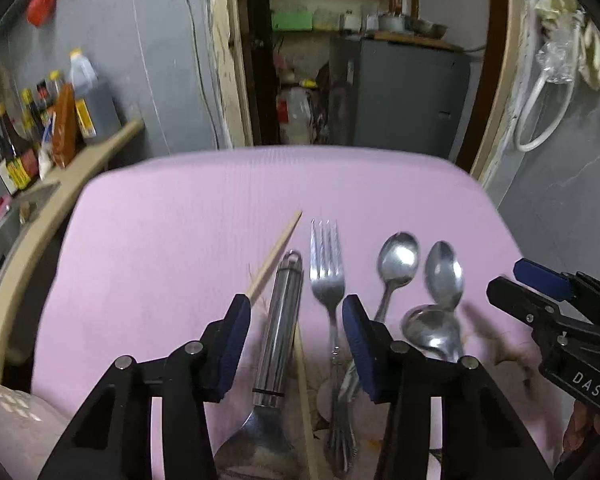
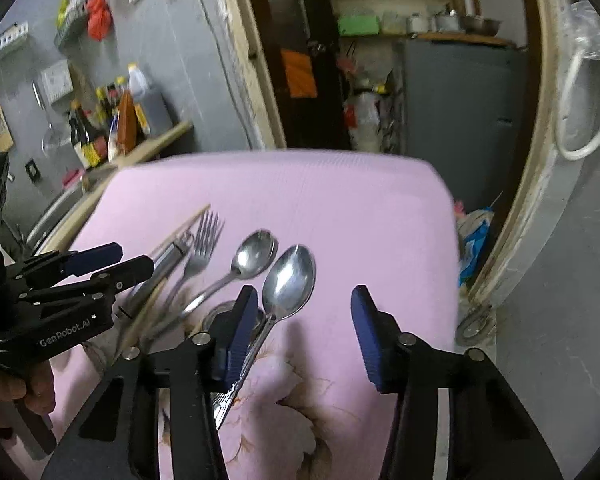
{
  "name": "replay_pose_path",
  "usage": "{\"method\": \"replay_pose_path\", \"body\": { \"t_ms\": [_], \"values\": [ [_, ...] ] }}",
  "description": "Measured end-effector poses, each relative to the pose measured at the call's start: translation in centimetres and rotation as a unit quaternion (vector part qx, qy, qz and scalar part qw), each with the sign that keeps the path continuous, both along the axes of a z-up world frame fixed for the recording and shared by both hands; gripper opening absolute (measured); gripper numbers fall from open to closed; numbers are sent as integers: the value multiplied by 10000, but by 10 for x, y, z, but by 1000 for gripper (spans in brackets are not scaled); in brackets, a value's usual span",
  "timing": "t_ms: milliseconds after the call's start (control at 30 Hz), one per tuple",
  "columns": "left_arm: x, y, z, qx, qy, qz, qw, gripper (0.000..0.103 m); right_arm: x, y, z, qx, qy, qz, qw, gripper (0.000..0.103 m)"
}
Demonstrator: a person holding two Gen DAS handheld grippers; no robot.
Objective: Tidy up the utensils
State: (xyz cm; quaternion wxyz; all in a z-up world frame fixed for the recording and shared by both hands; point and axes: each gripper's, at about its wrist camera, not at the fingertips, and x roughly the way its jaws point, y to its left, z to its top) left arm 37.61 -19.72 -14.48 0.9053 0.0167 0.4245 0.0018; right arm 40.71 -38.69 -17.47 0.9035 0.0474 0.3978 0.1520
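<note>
Pink cloth [image 1: 160,240] with a faded flower print covers the table in a grey-walled kitchen, and all the cutlery lies on it in a loose row. I count three plain steel spoons: one spoon [image 1: 398,260] with its bowl up beside the fork, a second spoon [image 1: 444,274] just right of it, and a third spoon [image 1: 430,332] lower down, its bowl partly under the second one's neck. One fork [image 1: 327,276] lies tines away from me, and left of it one large serving spoon [image 1: 278,328] with a ribbed steel handle, its bowl toward me. Two wooden chopsticks show: one chopstick [image 1: 276,256] slants out past my left pad, the other chopstick [image 1: 305,396] runs between the serving spoon and the fork.

My left gripper [image 1: 296,340] hangs over the serving spoon and fork with its jaws wide and nothing between them. My right gripper [image 2: 304,328] is also spread wide and empty; the second spoon [image 2: 290,282] lies just inside its left pad [image 2: 240,332], its handle running under that finger, though I cannot tell whether they touch.

Beyond the cloth, a cluster of sauce bottles [image 1: 40,120] stands on a wooden counter at the left, and a doorway [image 1: 360,60] opens onto shelves and a grey cabinet
</note>
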Motion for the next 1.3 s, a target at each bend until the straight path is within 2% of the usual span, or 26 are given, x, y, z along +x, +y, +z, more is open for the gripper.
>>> {"method": "replay_pose_path", "body": {
  "t_ms": [367,533,667,767,900,1033,1300],
  "values": [
    [27,10,-22,4,440,46,9990,34,34,12,-23,-107,509,143,9985,29],
    [35,14,-25,-122,553,50,9984,31,44,20,-21,-215,615,158,9977,28],
    [42,18,-29,-229,718,22,9972,29,51,30,-24,-220,764,413,9960,27],
    [44,17,-29,-255,782,-32,9966,23,53,33,-24,-290,763,407,9958,17],
    [47,18,-28,-318,878,-97,9956,19,54,23,-22,24,850,325,9958,9],
    [44,22,-21,-485,825,-109,9953,19,50,15,-18,237,814,302,9959,2],
    [13,19,10,-696,368,-456,9959,18,22,13,4,438,572,298,9970,1]
  ]
}}
